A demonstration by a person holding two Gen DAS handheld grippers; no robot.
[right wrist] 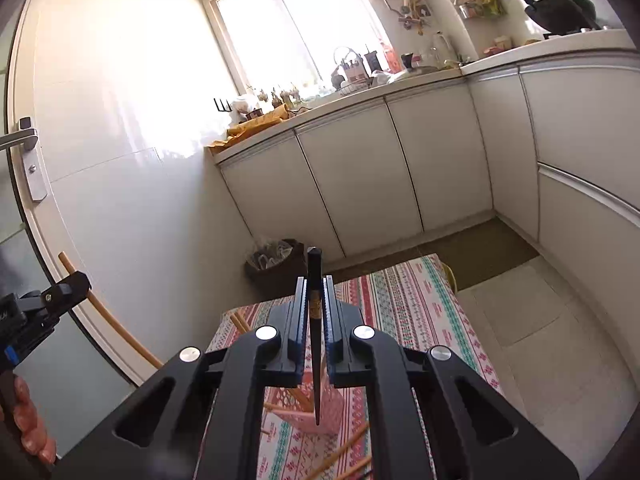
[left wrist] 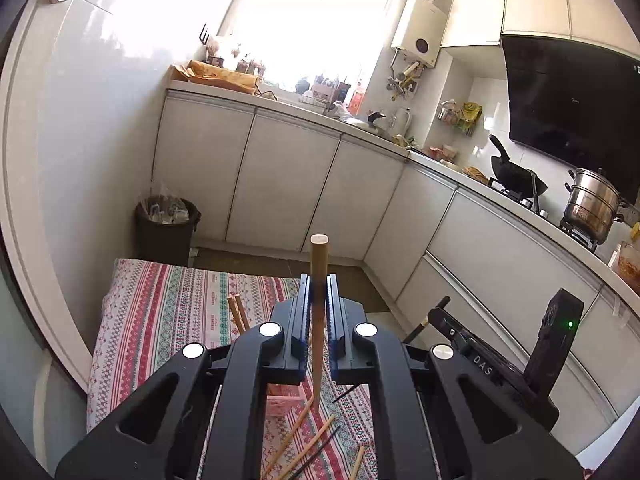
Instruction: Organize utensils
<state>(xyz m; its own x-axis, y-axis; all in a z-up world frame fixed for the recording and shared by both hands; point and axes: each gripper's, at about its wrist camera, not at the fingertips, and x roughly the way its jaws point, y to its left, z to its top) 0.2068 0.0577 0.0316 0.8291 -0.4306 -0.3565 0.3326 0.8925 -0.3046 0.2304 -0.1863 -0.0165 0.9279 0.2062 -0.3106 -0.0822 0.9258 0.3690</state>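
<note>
My left gripper [left wrist: 319, 280] is shut on a light wooden chopstick [left wrist: 319, 264] that stands upright between its pads, thick end up. My right gripper [right wrist: 316, 282] is shut on a black chopstick [right wrist: 315, 268], also upright, its thin tip hanging over a pink holder [right wrist: 316, 410]. That pink holder [left wrist: 280, 402] stands on the patterned tablecloth [left wrist: 168, 304] with two wooden chopsticks [left wrist: 239, 312] in it. Several loose wooden and black chopsticks [left wrist: 308, 444] lie on the cloth below both grippers. The right gripper [left wrist: 434, 312] shows at the right of the left wrist view.
A dark waste bin [left wrist: 166, 226] stands on the floor past the table's far end. White cabinets [left wrist: 280, 184] and a cluttered counter run along the back and right, with a wok [left wrist: 516, 172] and steel pot [left wrist: 592, 204] on the stove. A door handle [right wrist: 22, 142] is at left.
</note>
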